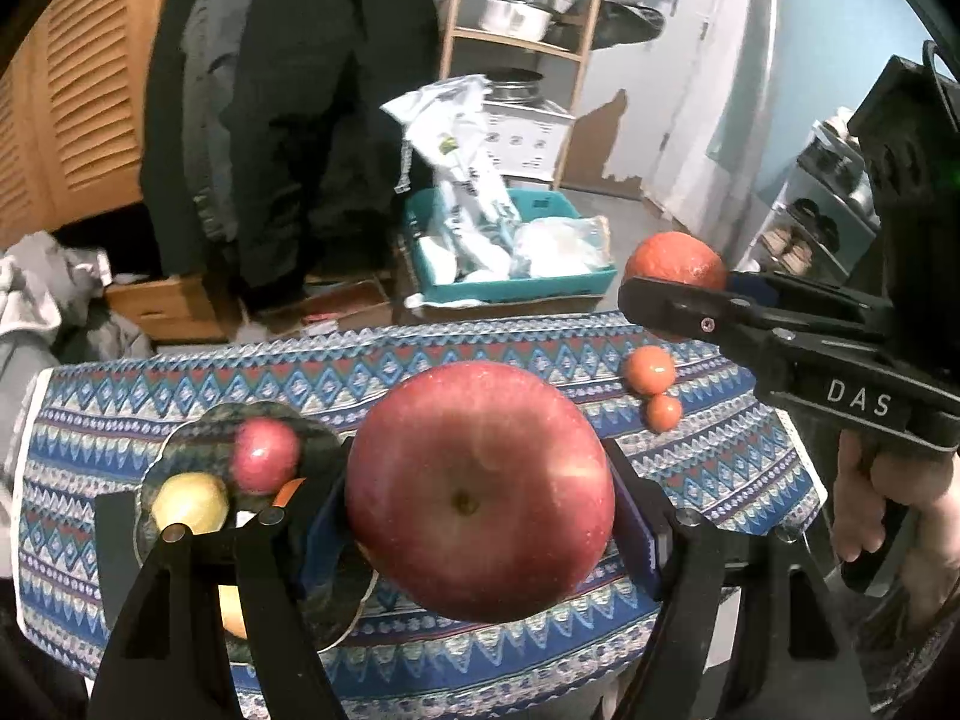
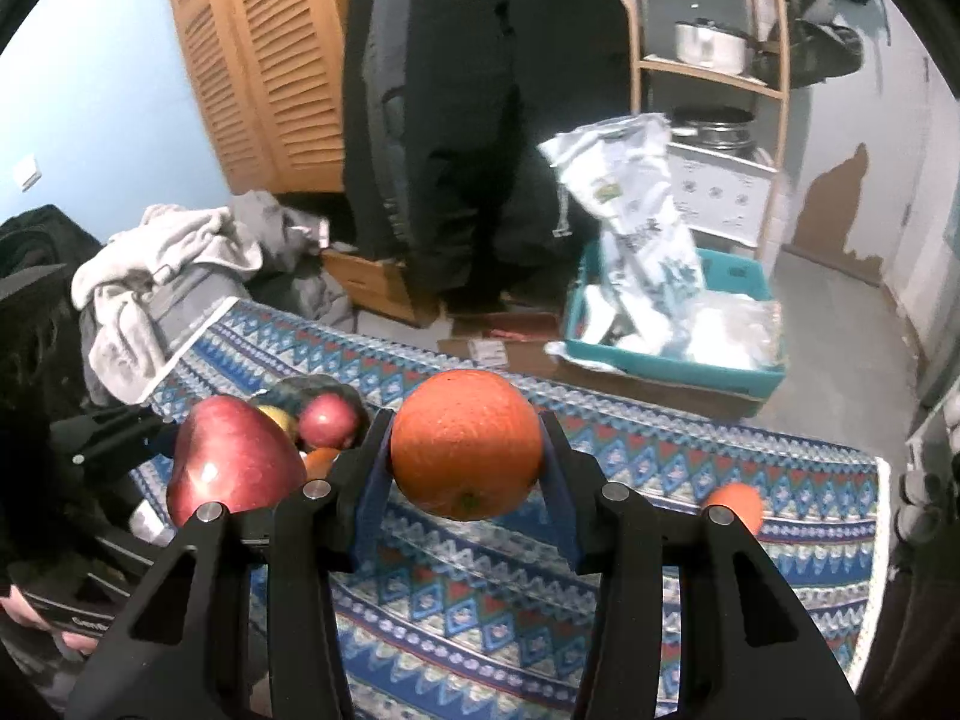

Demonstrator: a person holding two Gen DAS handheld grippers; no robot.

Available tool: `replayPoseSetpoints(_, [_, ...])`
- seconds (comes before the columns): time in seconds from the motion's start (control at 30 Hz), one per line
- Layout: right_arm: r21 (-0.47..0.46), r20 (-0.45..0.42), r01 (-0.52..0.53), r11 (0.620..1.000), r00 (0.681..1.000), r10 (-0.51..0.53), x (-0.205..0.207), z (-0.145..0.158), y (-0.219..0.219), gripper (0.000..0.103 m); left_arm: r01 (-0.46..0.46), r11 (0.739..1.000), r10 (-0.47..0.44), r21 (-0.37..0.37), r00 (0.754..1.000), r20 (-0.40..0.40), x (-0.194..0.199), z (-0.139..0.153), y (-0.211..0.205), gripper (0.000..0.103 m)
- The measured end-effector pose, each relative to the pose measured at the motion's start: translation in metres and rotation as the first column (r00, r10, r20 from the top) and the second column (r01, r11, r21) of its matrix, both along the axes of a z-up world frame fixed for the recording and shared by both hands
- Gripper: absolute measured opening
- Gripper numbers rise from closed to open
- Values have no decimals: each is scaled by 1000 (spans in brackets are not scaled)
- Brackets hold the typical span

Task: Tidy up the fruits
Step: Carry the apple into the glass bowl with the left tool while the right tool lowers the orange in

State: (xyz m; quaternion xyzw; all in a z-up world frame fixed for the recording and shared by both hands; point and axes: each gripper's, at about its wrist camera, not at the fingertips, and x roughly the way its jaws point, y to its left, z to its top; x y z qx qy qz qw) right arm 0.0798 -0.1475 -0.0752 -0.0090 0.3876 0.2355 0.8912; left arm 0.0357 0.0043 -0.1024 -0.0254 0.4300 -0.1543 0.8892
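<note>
My left gripper point(image 1: 480, 498) is shut on a big red apple point(image 1: 480, 489) and holds it above the patterned cloth, just right of a dark scalloped plate point(image 1: 198, 444). The plate holds a small red apple point(image 1: 266, 455), a yellow fruit point(image 1: 189, 504) and an orange piece partly hidden behind my finger. My right gripper point(image 2: 465, 468) is shut on a large orange point(image 2: 467, 443) and holds it above the cloth. It also shows at the right of the left wrist view point(image 1: 675, 264). Two small oranges point(image 1: 648, 369) point(image 1: 663, 412) lie on the cloth at the right.
The table wears a blue patterned cloth point(image 2: 480, 600). Behind it a teal crate point(image 1: 510, 288) with white bags stands on the floor, with dark hanging coats point(image 2: 456, 120), a wooden shelf point(image 2: 714, 72) with pots and a pile of laundry point(image 2: 162, 264) at the left.
</note>
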Motion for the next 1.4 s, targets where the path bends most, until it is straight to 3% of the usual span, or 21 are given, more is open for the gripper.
replayPoseSetpoints(0.37, [9,-73,-82,997,994,83,22,-27,60,45,-114,993,114,2,992,-57,4,-30,55,77])
replayPoseSetpoints(0.8, [11,-219,-179,984,959,177,45,-91,123,45,-214,977,209,-3,956,-204,10,-102,107,77])
replayPoseSetpoints(1.0, [15,-283,-206,978,938,202,49,-117,140,45,-230,973,216,-25,940,-263,13,-125,114,77])
replayPoseSetpoints(1.27, [-8,-345,-228,974,915,212,50,-143,151,45,-223,975,214,7,925,-314,10,-149,109,77])
replayPoseSetpoints(1.4, [-9,-363,-236,972,906,217,49,-150,153,45,-209,978,207,27,930,-302,9,-150,103,77])
